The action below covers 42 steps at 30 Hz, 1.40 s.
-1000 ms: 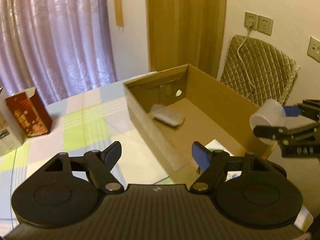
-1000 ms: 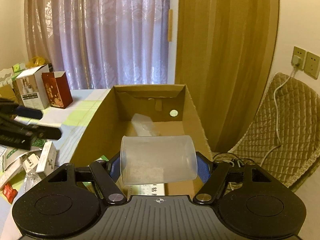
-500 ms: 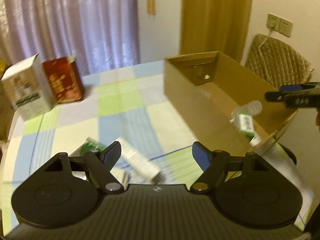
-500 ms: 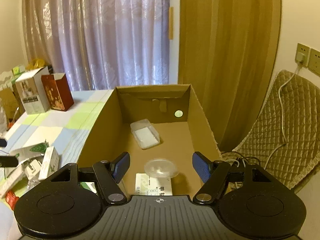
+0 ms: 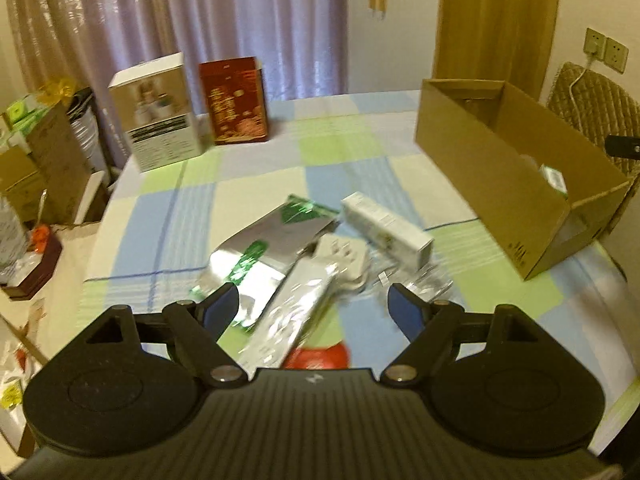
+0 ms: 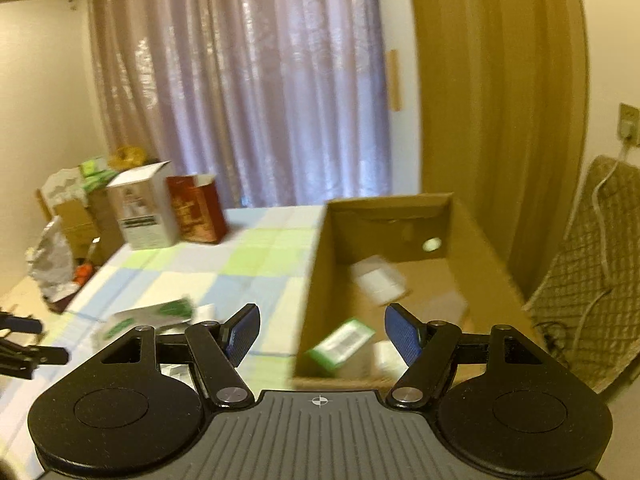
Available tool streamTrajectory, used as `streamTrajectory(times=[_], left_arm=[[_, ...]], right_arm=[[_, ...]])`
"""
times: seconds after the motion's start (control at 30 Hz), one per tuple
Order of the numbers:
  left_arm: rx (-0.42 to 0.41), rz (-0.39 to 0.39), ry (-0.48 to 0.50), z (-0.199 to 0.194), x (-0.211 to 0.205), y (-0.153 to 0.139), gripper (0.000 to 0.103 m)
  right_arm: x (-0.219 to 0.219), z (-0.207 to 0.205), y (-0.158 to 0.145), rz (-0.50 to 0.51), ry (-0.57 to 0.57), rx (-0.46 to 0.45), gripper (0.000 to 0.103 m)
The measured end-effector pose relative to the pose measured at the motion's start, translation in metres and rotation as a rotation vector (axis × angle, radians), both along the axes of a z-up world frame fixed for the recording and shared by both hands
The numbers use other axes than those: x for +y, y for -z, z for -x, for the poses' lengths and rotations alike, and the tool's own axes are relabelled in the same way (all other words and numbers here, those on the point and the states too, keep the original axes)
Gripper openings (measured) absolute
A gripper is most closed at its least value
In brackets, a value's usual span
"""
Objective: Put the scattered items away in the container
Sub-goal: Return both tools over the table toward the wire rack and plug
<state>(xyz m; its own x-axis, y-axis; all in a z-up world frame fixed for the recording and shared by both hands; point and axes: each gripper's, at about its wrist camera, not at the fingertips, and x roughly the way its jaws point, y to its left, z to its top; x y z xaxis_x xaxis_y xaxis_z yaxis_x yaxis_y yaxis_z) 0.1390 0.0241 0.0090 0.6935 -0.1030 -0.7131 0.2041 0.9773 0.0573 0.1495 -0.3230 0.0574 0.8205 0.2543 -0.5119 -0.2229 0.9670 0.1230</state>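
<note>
So the left gripper (image 5: 312,304) is hanging right over the mess on the checked blue, green and white tablecloth (image 5: 256,168), fingers spread wide and holding nothing; straight ahead of it and a bit below lies the long silvery foil packet (image 5: 288,312), which looks like the obvious next grab to me; its long axis runs from near the left finger up and away to the right, so it sits on a diagonal across the gap rather than square to it, and I'd guess a small twist of the wrist is needed to pinch across the narrow side; just beyond it there's a white plug adapter (image 5: 340,258), a bigger silver pouch with green printing (image 5: 276,232) and a long white carton box (image 5: 386,232) whose far end points up-left and whose near end angles toward the open brown cardboard box (image 5: 500,184) well off to the right.

The right gripper (image 6: 322,336) is also wide apart and empty, hovering by the near end of the cardboard box with a green-and-white small box (image 6: 340,346) already lying inside; so the left hand is clearly the nearer one to the pile; it's all a bit blurry though.
</note>
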Motion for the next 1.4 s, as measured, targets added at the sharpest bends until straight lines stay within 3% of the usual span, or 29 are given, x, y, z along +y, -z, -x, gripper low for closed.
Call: streamTrajectory(times=[0.07,0.13,0.57,0.93,1.4], left_arm=[[0.005,-0.005,-0.009,0.006,0.011,0.002,0.078],[0.007,-0.007,-0.014,0.01,0.021,0.005,0.078],[0.055,-0.041,0.044,0.003,0.059,0.04,0.078],[0.08,-0.028,0.104,-0.018,0.059,0.069,0.078],[0.114,-0.014,0.133,-0.035,0.052,0.1,0.079]], right_arm=[[0.016,0.008,0.003,-0.002,-0.021,0.006,0.103],[0.033,0.016,0.008,-0.001,-0.051,-0.008,0.103],[0.127,0.012,0.053,0.074,-0.208,0.115,0.103],[0.155,-0.016,0.102,0.109,-0.183,0.236,0.103],[0.171,-0.061,0.144,0.136,-0.134,0.3,0.103]])
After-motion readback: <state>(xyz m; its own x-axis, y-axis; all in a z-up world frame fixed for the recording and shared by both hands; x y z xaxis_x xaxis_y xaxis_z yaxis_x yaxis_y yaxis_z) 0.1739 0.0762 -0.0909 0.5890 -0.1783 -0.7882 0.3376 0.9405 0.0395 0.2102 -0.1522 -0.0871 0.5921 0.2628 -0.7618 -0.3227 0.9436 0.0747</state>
